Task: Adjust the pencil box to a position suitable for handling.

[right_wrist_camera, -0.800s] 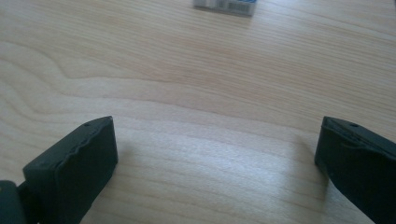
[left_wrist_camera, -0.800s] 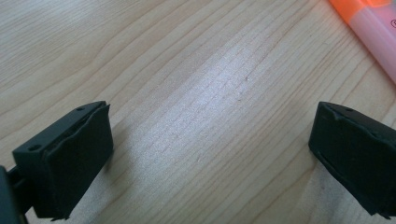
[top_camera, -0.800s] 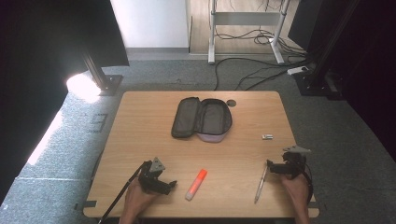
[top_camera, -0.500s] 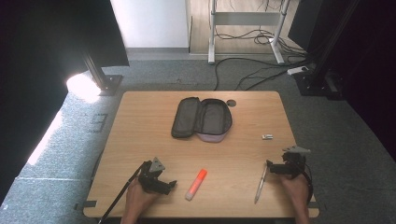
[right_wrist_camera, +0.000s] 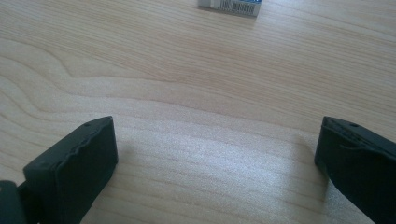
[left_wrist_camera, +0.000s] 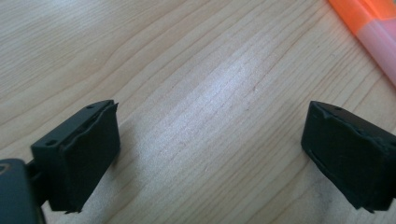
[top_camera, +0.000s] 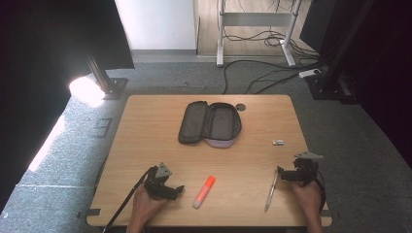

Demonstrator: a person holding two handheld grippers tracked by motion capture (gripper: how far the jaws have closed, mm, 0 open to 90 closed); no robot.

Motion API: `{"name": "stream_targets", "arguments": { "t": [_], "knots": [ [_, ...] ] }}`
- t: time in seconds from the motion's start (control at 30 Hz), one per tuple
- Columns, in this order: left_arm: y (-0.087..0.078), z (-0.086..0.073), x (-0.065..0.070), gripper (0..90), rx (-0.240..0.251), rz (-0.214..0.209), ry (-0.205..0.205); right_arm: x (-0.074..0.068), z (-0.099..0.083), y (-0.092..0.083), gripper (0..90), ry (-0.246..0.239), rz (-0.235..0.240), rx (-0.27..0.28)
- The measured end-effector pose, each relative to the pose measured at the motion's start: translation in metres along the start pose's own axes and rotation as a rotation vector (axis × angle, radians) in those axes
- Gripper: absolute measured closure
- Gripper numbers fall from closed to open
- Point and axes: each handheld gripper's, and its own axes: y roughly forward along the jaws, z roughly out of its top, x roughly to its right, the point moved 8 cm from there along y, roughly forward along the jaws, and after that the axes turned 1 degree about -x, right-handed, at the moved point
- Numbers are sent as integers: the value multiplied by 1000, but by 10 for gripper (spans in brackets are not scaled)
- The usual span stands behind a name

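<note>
An open dark pencil case (top_camera: 210, 124) lies at the table's far middle. An orange highlighter (top_camera: 204, 185) rests near the front edge, and its tip shows in the left gripper view (left_wrist_camera: 373, 32). A pen (top_camera: 270, 190) lies at the front right. A small white eraser (top_camera: 278, 142) sits right of the case, with its edge in the right gripper view (right_wrist_camera: 229, 6). My left gripper (top_camera: 176, 190) rests open on the wood just left of the highlighter (left_wrist_camera: 210, 154). My right gripper (top_camera: 280, 174) stands open beside the pen's upper end, with bare wood between its jaws (right_wrist_camera: 217, 163).
The wooden table (top_camera: 145, 136) has a round cable hole (top_camera: 241, 107) at its far edge. A desk frame and loose cables (top_camera: 252, 77) lie on the carpet beyond. A dark panel on a stand (top_camera: 104, 82) rises at the far left.
</note>
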Motion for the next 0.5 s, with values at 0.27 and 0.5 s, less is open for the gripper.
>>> {"name": "stream_targets", "arguments": {
  "t": [0.27,0.5],
  "knots": [
    [-5,15,0,63,23,-22,-10,0,1,0,0,-5,3,0],
    [-5,36,0,78,44,-39,-1,0,1,1,0,-6,4,0]
  ]
}}
